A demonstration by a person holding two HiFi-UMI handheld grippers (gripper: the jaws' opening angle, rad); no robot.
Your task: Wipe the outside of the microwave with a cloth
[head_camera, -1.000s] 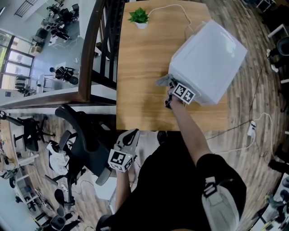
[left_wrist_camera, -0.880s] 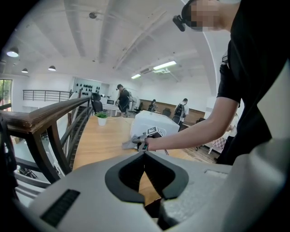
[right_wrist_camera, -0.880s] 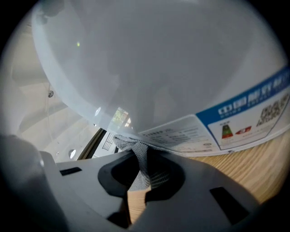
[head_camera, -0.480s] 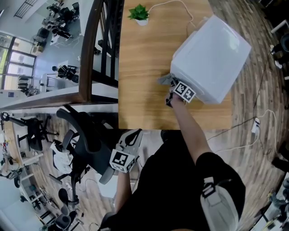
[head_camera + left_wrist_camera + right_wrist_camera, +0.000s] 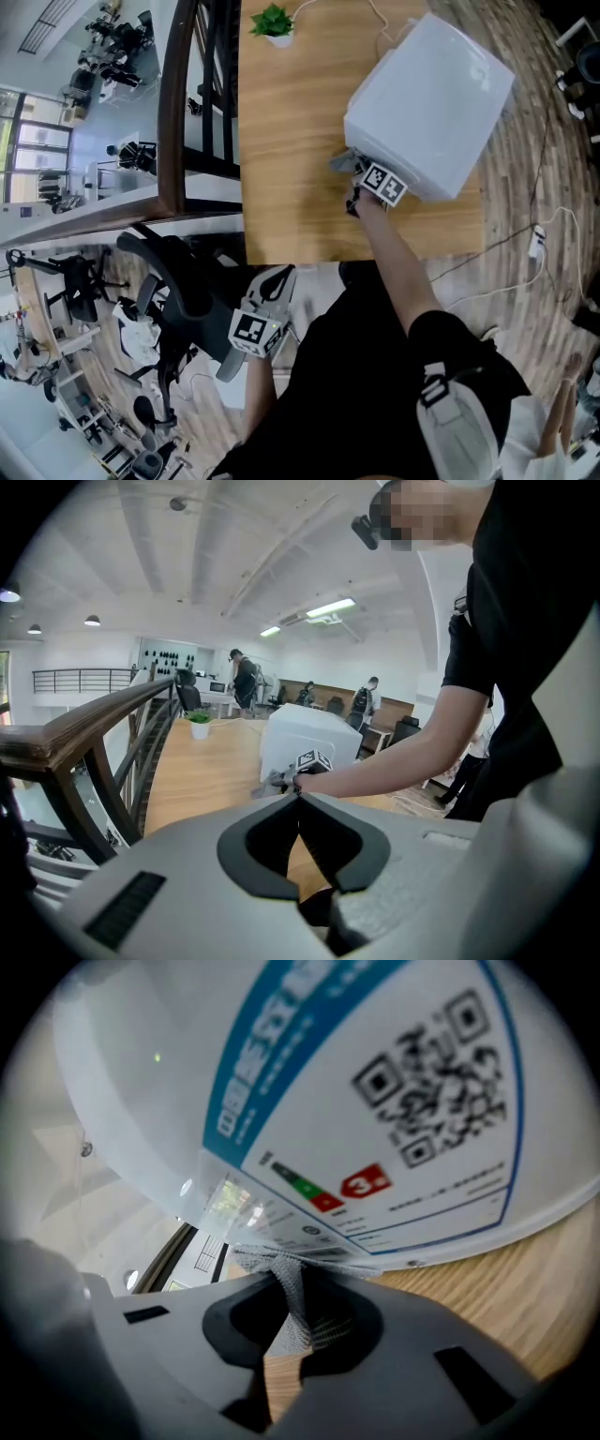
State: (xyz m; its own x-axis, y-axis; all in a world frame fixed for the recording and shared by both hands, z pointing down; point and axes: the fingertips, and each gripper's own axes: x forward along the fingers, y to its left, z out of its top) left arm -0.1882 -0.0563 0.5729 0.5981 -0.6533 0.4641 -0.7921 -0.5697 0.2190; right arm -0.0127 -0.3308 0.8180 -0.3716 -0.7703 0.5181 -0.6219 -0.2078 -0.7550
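A pale wooden bench (image 5: 300, 131) fills the middle of the head view, with a small potted plant (image 5: 273, 21) at its 12 o'clock edge. At 10 o'clock a dark handrail (image 5: 172, 103) on black balusters runs beside the bench. Beyond it a lower floor (image 5: 94, 66) with desks and chairs shows. A black chair (image 5: 173, 281) stands at 8 o'clock. Brown plank floor (image 5: 539, 141) lies at 3 o'clock, crossed by a white cord to a power strip (image 5: 537, 242). The left gripper view shows a white ceiling (image 5: 234, 546) with light strips (image 5: 328, 608).
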